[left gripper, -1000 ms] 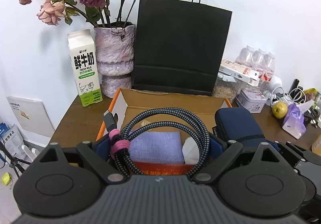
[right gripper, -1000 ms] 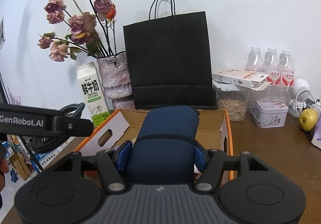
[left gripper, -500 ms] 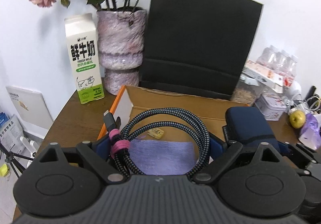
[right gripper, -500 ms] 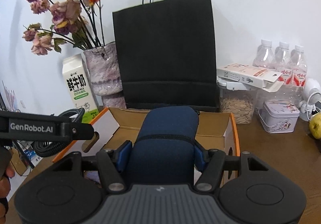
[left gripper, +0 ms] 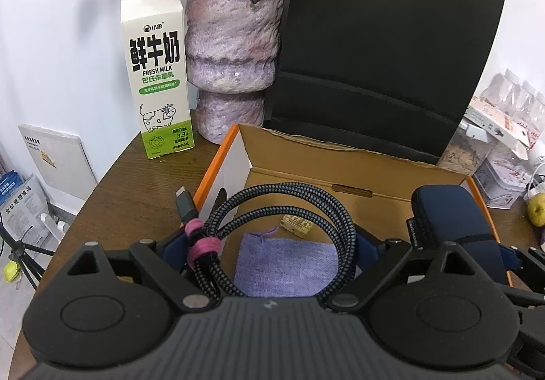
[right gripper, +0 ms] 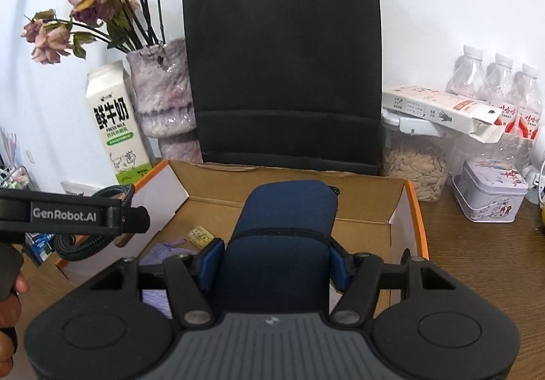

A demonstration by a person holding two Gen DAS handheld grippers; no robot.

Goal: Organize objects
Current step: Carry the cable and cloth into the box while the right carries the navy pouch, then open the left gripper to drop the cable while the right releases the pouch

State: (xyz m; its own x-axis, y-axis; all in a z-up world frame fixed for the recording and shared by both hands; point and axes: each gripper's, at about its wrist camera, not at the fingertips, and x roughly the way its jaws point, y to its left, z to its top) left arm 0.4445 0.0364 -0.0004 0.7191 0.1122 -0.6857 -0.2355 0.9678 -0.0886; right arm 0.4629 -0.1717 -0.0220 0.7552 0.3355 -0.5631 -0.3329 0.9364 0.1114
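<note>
Left tool (left gripper: 272,243): jaws wide, clamped across a coiled braided cable (left gripper: 282,209) bound with pink ties, coil over the box's left end.
Right tool (right gripper: 274,260): jaws at mid width, gripping a navy pouch (right gripper: 286,226) over the box's middle.
Cardboard box (left gripper: 340,169): open on the desk (left gripper: 143,182); purple cloth (left gripper: 286,264) and small yellow packet (left gripper: 296,226) lie inside.
Behind the box: milk carton (left gripper: 156,73), vase (left gripper: 235,39), black paper bag (right gripper: 282,66).

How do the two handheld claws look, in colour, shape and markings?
Both claws are matte black, each with a ribbed grey top, two round discs and blue pads. Seen from the right wrist camera, the left claw carries white "GenRobot.AI" lettering.
</note>
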